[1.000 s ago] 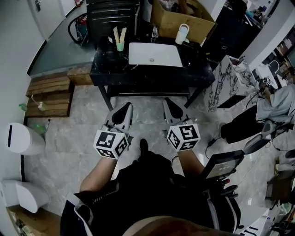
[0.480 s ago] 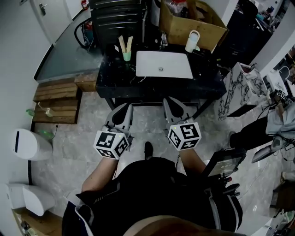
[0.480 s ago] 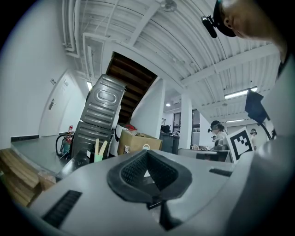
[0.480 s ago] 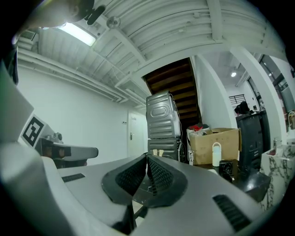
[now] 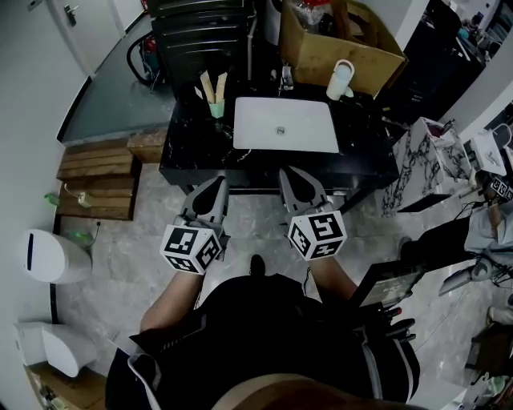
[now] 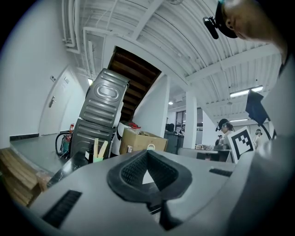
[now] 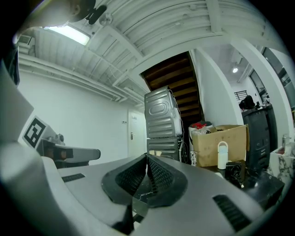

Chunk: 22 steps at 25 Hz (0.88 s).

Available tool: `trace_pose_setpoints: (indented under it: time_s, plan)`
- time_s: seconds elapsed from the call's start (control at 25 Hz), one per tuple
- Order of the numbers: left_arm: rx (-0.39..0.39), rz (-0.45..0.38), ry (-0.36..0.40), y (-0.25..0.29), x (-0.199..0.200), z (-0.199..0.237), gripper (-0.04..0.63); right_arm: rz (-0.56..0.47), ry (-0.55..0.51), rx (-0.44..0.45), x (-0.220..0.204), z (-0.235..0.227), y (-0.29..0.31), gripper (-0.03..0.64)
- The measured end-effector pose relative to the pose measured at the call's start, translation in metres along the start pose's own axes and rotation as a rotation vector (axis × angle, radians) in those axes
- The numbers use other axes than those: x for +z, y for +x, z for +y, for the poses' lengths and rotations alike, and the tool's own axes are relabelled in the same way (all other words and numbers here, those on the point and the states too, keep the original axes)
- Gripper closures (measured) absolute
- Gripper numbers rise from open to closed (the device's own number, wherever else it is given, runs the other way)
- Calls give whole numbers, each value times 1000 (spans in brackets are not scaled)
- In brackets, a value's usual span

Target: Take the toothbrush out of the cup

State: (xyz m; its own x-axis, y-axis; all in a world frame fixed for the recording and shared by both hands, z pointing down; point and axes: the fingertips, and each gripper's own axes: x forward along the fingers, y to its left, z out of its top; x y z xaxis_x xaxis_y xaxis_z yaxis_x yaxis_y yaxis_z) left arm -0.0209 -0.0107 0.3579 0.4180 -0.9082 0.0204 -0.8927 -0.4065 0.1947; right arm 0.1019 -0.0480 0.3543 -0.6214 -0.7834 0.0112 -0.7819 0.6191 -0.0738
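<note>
A small green cup [image 5: 216,109] stands on the black table [image 5: 186,152], left of the white sink basin [image 5: 282,125]. Pale toothbrushes [image 5: 211,85] stick up out of it. My left gripper [image 5: 217,184] hovers at the table's near edge, shut and empty, well short of the cup. Beside it my right gripper [image 5: 289,174] is shut and empty too, in front of the basin. In the left gripper view the cup [image 6: 97,158] with its toothbrushes [image 6: 99,148] shows left of the shut jaws [image 6: 147,153]. The right gripper view has its jaws [image 7: 147,157] shut; no cup appears there.
A cardboard box [image 5: 346,40] and a white bottle [image 5: 341,79] stand behind the basin, with a faucet [image 5: 286,77] at its back edge. A dark metal cabinet [image 5: 200,24] rises behind the cup. Wooden pallets [image 5: 96,180] and a white bin [image 5: 46,256] lie left; a marbled box [image 5: 413,156] right.
The person has walked toward the table, so both grippers have come from the open floor up to its near edge. Both stayed shut.
</note>
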Motion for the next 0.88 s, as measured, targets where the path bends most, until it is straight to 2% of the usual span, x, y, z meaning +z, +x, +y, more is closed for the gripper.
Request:
trace_pose_setpoints:
  time_s: [0.24,0.64,0.88]
  plan:
    - [40,24,0,35,3,21,589,-14,31,23,2,-23,29,592]
    - [45,43,1,88,-2,32,589,-20,51,32,-2,-67,62,592]
    - [46,60,16,104,-2,43,589,-31,60,38,-2,-76,79,592]
